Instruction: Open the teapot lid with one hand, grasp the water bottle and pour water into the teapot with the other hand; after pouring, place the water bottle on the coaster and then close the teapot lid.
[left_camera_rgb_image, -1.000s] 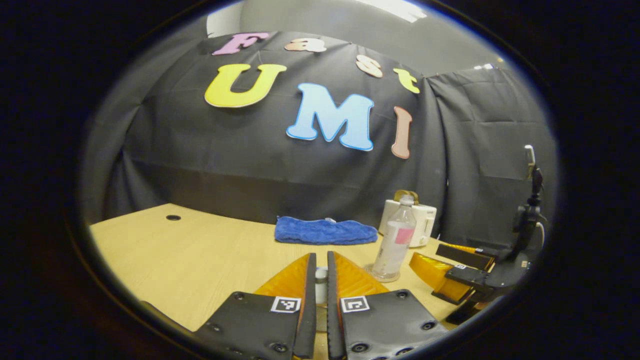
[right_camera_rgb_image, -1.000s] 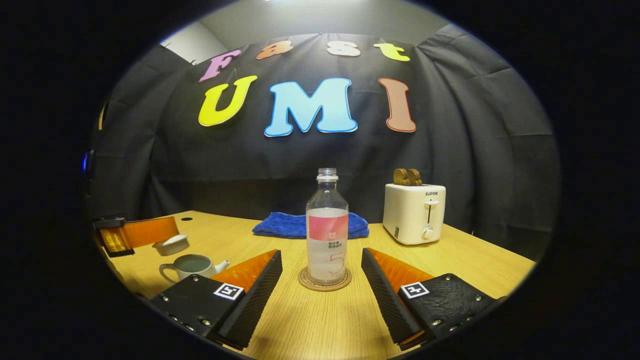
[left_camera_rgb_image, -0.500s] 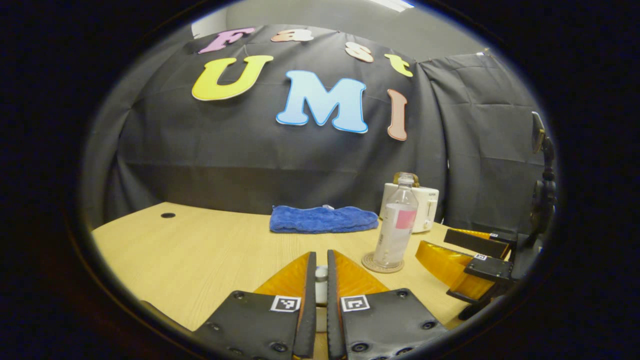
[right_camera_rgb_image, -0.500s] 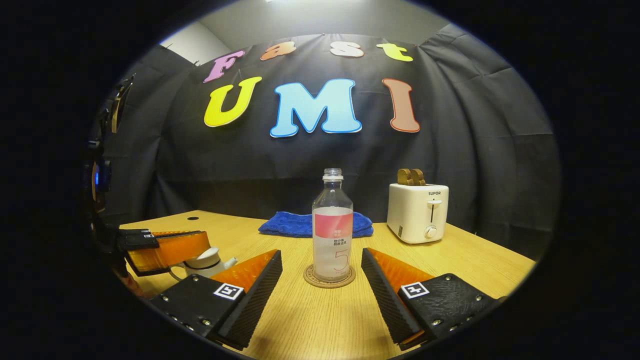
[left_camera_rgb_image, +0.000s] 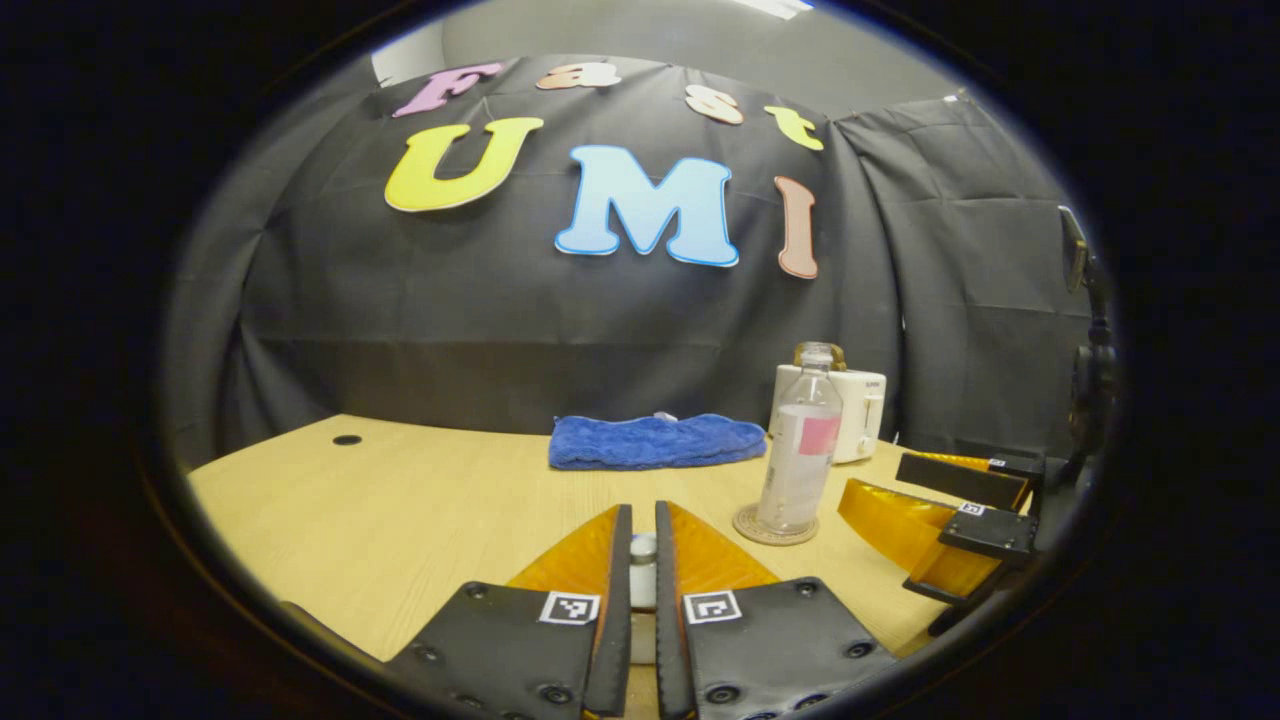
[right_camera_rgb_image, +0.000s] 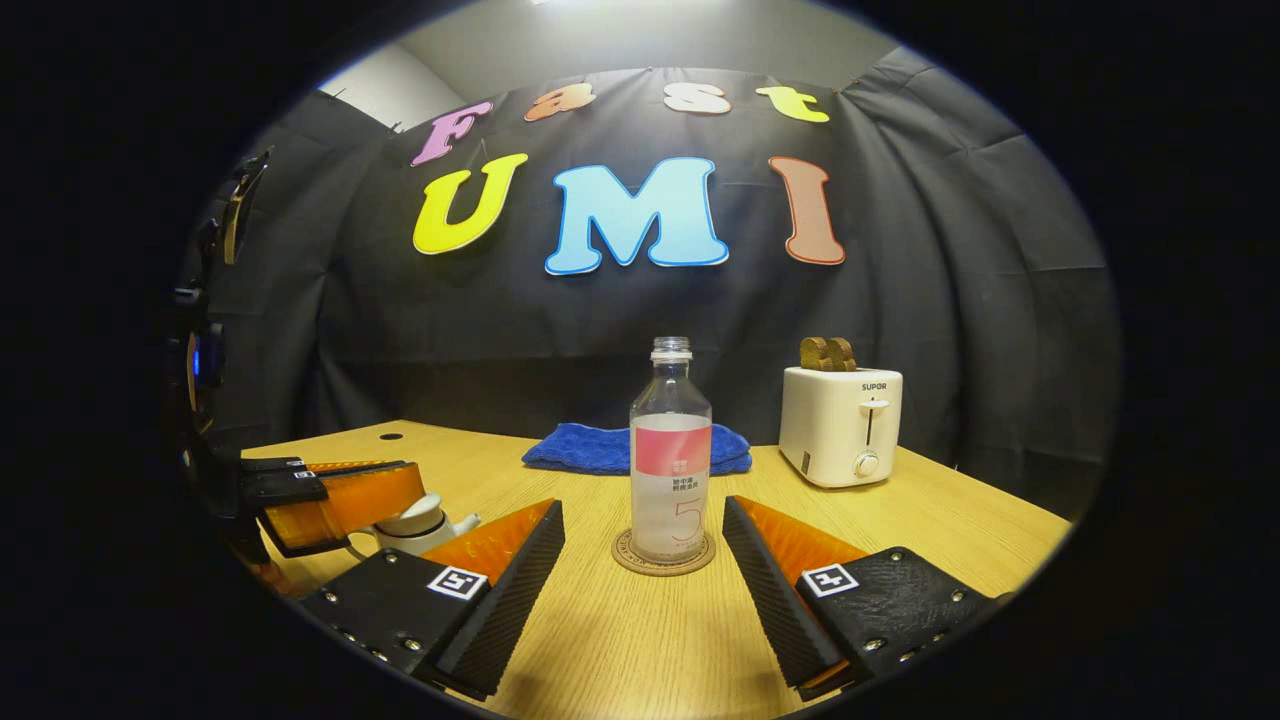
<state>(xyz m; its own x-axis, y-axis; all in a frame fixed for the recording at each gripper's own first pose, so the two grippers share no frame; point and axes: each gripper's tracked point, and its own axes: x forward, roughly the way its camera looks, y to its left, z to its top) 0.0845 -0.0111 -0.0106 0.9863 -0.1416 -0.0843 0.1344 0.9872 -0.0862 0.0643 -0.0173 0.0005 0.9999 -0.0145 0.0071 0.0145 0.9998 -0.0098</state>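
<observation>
left gripper (left_camera_rgb_image: 643, 560): my fingers are pinched tight on the lid knob (left_camera_rgb_image: 643, 548), so I've got the lid (right_camera_rgb_image: 413, 517) clamped. In the right gripper view it's sitting on top of the teapot (right_camera_rgb_image: 420, 530), can't tell if it's fully seated.
right gripper (right_camera_rgb_image: 643, 560): fingers spread wide, nothing between them, just short of the bottle.
water bottle (right_camera_rgb_image: 670, 455): upright on the coaster (right_camera_rgb_image: 663, 553), no cap on, partly full from what I can see.
teapot: off to the left of the bottle on the table (right_camera_rgb_image: 620, 640), spout pointing toward the bottle.
background stuff: blue towel (right_camera_rgb_image: 600, 450) behind the bottle, white toaster (right_camera_rgb_image: 840, 425) to its right.
</observation>
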